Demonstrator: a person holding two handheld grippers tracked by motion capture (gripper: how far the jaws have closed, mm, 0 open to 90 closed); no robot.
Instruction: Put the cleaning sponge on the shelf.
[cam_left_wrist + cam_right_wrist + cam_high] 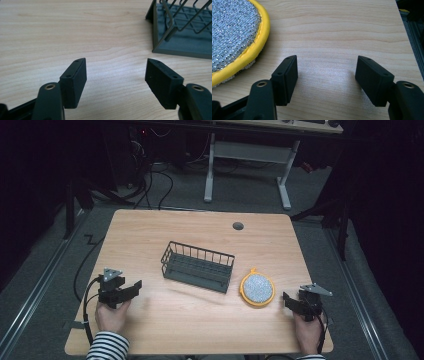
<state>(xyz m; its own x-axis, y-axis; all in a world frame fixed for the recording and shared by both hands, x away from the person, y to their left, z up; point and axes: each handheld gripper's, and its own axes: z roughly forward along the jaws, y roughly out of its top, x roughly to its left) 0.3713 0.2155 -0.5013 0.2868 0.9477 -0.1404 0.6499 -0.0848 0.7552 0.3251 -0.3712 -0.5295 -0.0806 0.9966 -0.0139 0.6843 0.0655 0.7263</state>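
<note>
table [165, 230] comes first, a big wooden top with a little round hole [238, 226] far behind the rack. rack [198, 266] sits in the middle, dark wire with nothing in it, turned a bit slanted. it looks ready to take something. pad [257, 289] lies flat just beside the rack's right end, not touching it. it is round, silver and sparkly, with a yellow rim. it is likely there so the right gripper [293, 301] can reach it fast; that gripper rests on the table near the pad, on the side away from the rack. its jaws are spread wide and hold nothing. left gripper [131, 288] waits on the rack's left side, a bit apart, jaws spread wide too, nothing between them.
</note>
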